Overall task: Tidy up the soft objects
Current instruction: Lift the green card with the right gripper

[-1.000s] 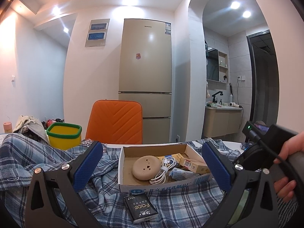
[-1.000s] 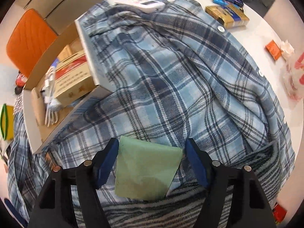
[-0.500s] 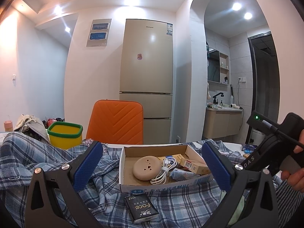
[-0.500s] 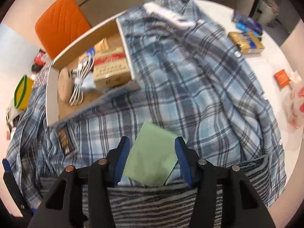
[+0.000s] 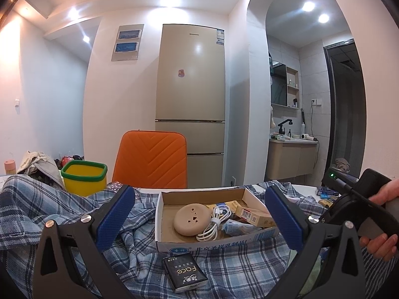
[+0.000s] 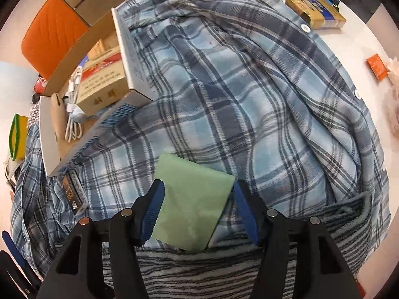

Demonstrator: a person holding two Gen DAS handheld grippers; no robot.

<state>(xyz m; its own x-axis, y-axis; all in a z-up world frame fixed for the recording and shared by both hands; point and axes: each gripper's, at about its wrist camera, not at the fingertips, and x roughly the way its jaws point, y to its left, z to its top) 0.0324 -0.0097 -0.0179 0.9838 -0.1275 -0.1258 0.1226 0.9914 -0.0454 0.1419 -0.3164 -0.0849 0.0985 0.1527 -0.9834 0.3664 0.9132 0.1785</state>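
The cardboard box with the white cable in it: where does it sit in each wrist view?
Left wrist: cardboard box at lower centre, between the open fingers, on the plaid shirt.
Right wrist: upper left, tilted, its corner on the shirt.
Shared landmark: the orange chair behind the box.

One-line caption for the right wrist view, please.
Right tongs opening astride a folded green cloth lying on the blue plaid shirt.

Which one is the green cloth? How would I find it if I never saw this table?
Look for the big blue plaid shirt spread over the table. Near its lower edge, just above a grey striped towel, lies a small folded green cloth between the blue pads of the right gripper. It is the only plain, pale green fabric; everything around it is patterned.
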